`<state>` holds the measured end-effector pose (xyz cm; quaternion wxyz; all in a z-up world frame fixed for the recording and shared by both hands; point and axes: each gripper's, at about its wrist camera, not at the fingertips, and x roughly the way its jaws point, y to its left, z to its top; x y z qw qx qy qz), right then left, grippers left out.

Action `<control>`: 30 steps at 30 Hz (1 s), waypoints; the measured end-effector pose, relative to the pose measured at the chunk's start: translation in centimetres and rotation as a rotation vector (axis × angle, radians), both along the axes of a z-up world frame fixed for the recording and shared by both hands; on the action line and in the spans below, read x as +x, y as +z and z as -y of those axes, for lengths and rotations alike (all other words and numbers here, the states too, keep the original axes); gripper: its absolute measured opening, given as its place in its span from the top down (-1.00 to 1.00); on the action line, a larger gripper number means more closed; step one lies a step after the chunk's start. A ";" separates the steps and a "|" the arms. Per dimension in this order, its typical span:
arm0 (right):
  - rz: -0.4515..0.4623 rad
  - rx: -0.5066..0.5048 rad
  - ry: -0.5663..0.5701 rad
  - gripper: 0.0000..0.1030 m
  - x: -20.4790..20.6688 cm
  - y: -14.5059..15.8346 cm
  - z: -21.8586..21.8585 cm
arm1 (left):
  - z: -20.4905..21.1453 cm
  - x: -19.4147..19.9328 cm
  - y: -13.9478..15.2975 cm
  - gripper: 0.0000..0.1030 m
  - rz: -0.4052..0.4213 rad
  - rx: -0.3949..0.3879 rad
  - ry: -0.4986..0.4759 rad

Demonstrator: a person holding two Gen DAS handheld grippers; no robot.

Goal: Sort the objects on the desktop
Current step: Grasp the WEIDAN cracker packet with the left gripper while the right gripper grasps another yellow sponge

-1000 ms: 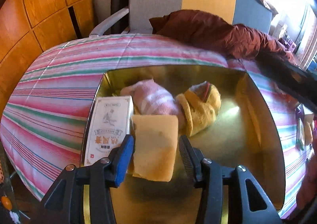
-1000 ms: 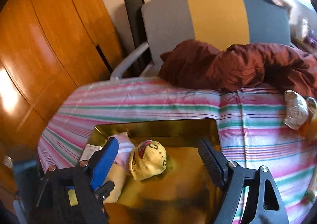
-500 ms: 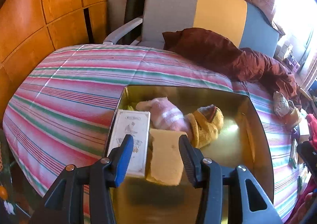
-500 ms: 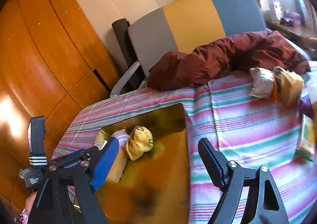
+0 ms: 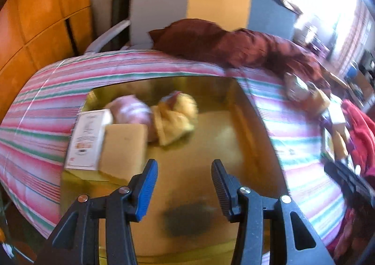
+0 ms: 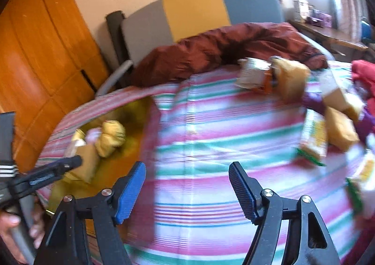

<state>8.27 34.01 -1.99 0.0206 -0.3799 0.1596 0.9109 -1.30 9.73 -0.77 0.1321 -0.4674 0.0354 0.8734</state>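
Over the gold tray (image 5: pixel 246 110), left gripper (image 5: pixel 184 191) fingers apart and empty; white box (image 5: pixel 88 139) lengthwise along its left wall.

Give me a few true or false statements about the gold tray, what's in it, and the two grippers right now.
1. The tan block lies in the gold tray. True.
2. The left gripper holds the tan block. False: nothing is between its jaws.
3. The white box sits on the striped cloth. False: it is in the tray.
4. The right gripper is over the striped cloth, empty. True.
5. The tray holds only one item. False: several.
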 end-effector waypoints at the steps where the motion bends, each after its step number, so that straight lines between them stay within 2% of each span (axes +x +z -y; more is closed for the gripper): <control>1: 0.007 0.007 -0.003 -0.44 0.1 0.0 -1.3 | -0.7 0.4 0.2 0.07 -0.005 -0.005 -0.019; 3: 0.020 0.029 -0.025 -0.45 0.1 0.4 -4.6 | -2.4 1.2 0.5 0.07 -0.018 -0.022 -0.059; 8: 0.095 0.092 -0.202 -0.59 -0.8 1.1 -14.3 | -5.2 2.3 1.0 0.07 -0.037 -0.030 -0.121; 10: 0.184 0.097 -0.223 -0.73 -2.0 0.4 -17.3 | -6.3 2.7 1.3 0.07 -0.042 -0.032 -0.140; 12: 0.268 0.126 -0.218 -0.74 -3.2 -0.8 -19.3 | -7.5 3.2 1.5 0.07 -0.046 -0.038 -0.170; 14: 0.264 0.120 -0.233 -0.72 -3.6 -1.7 -20.7 | -8.7 3.5 1.7 0.07 -0.058 -0.051 -0.193; 16: 0.245 0.035 -0.237 -0.60 -3.8 -3.1 -21.6 | -10.3 3.8 1.8 0.07 -0.070 -0.071 -0.225; 17: 0.241 0.008 -0.234 -0.52 -3.9 -3.4 -21.7 | -11.0 3.9 1.8 0.07 -0.075 -0.075 -0.241; 19: 0.294 -0.010 -0.228 -0.37 -4.8 -4.7 -21.6 | -12.7 4.0 1.8 0.07 -0.080 -0.076 -0.281; 20: 0.313 -0.007 -0.225 -0.16 -5.2 -5.2 -21.6 | -13.6 4.0 1.7 0.07 -0.085 -0.068 -0.302; 26: 0.301 0.043 -0.175 -0.09 -5.3 -4.5 -20.5 | -21.1 3.9 0.4 0.07 -0.093 -0.085 -0.395; 30: 0.291 0.041 -0.222 -0.09 -4.7 -3.8 -21.4 | -26.1 3.6 -1.3 0.07 -0.047 -0.060 -0.462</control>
